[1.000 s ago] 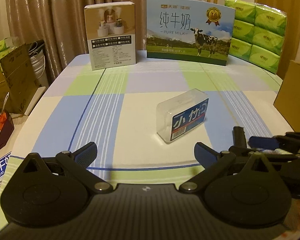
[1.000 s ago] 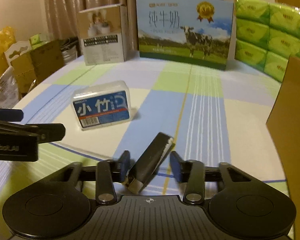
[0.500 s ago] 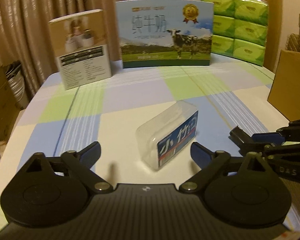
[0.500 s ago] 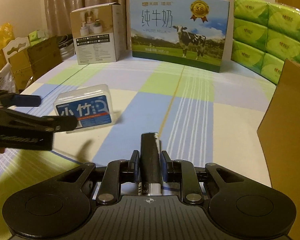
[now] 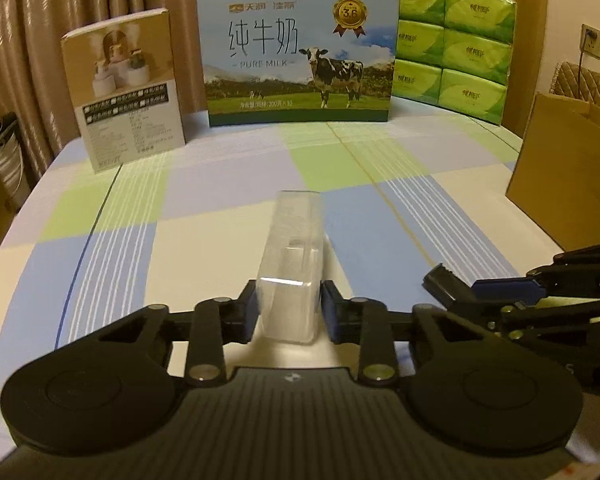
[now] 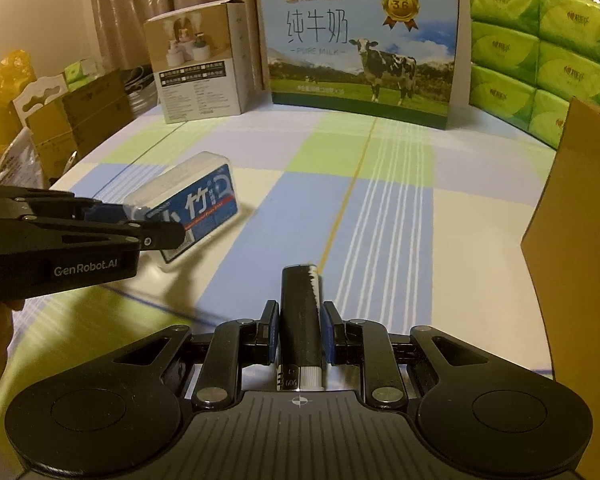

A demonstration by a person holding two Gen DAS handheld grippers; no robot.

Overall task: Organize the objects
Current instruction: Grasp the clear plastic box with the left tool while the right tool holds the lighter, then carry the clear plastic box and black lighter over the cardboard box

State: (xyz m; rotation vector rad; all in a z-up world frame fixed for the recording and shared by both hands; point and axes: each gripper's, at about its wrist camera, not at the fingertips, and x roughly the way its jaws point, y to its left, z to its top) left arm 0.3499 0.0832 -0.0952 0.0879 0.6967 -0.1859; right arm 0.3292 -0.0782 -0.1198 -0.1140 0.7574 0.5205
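A clear plastic box [image 5: 291,256] with a blue label [image 6: 204,202] is pinched at its near end by my left gripper [image 5: 290,308], which is shut on it. In the right wrist view the box sits tilted over the checked tablecloth [image 6: 380,208], and the left gripper [image 6: 140,220] comes in from the left. My right gripper [image 6: 300,324] is shut on a slim black stick-shaped item [image 6: 298,308] with a white edge, pointing forward. In the left wrist view the right gripper [image 5: 466,294] is at the lower right, with the black item [image 5: 440,280] sticking out of it.
At the back of the table stand a milk carton box [image 5: 298,60], a brown-and-white product box [image 5: 126,96] and a stack of green tissue packs [image 5: 452,44]. An open cardboard box [image 6: 576,216] stands at the right edge. Boxes and bags [image 6: 80,112] lie beyond the left edge.
My left gripper has moved forward and shut on the clear box, which now points away end-on. The right gripper shut on the black item and straightened it between its fingers.
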